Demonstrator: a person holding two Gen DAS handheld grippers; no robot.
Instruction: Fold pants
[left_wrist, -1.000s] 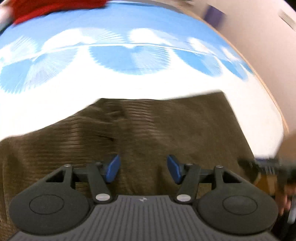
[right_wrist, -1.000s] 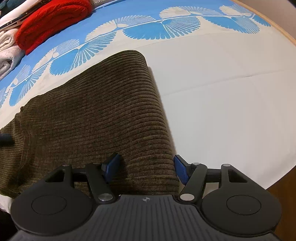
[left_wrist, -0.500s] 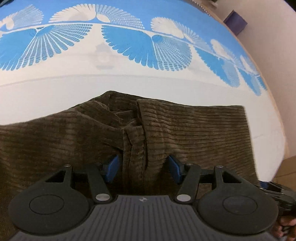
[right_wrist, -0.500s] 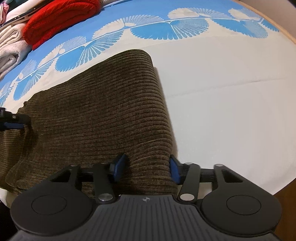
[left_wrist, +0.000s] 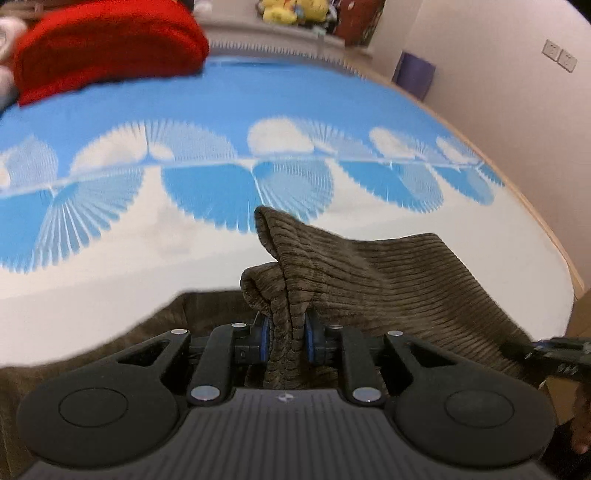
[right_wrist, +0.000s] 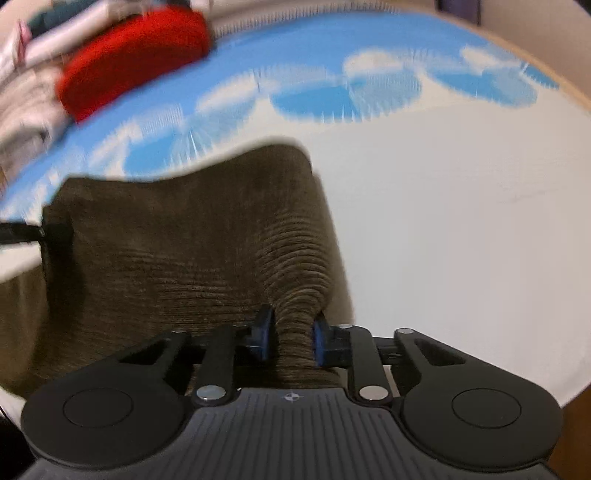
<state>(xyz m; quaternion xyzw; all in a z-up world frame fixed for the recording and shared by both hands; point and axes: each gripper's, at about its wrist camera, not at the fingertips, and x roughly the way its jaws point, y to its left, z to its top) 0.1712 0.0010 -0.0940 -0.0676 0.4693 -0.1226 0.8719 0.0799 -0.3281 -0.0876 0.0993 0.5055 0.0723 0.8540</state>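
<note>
A: So, where were the brown corduroy pants (left_wrist: 399, 280) at that point?

B: On the bed, on the white part of the blue-and-white fan-patterned bedsheet (left_wrist: 110, 258). In the left wrist view they ran from the gripper out toward three o'clock, with one bunched fold standing up at twelve o'clock of the fingers.

A: And the left gripper (left_wrist: 286, 338)?

B: Its jaws had just been closing, and they were pinching that bunched fold. The blue pads (left_wrist: 264, 339) pressed on the cloth from both sides.

A: The right gripper (right_wrist: 291, 338)?

B: The same. Its jaws had just closed too, and a gathered ridge of the corduroy was squeezed between its blue pads. From there the cloth spread out toward ten and eleven o'clock, with its rounded folded edge at about twelve. That view was blurred, so finer detail I could not tell.

A: Could each gripper see the other?

B: Partly. The right one showed as a dark shape at four o'clock in the left wrist view, at the edge of the cloth. A dark tip at nine o'clock in the right wrist view touched the far corner of the pants.

A: Anything else on the bed?

B: A folded red blanket (left_wrist: 107, 55) at eleven o'clock, well apart from the pants, with pale folded linens (right_wrist: 26, 114) beside it. A purple bin (left_wrist: 413, 75) stood by the wall at one o'clock.
</note>
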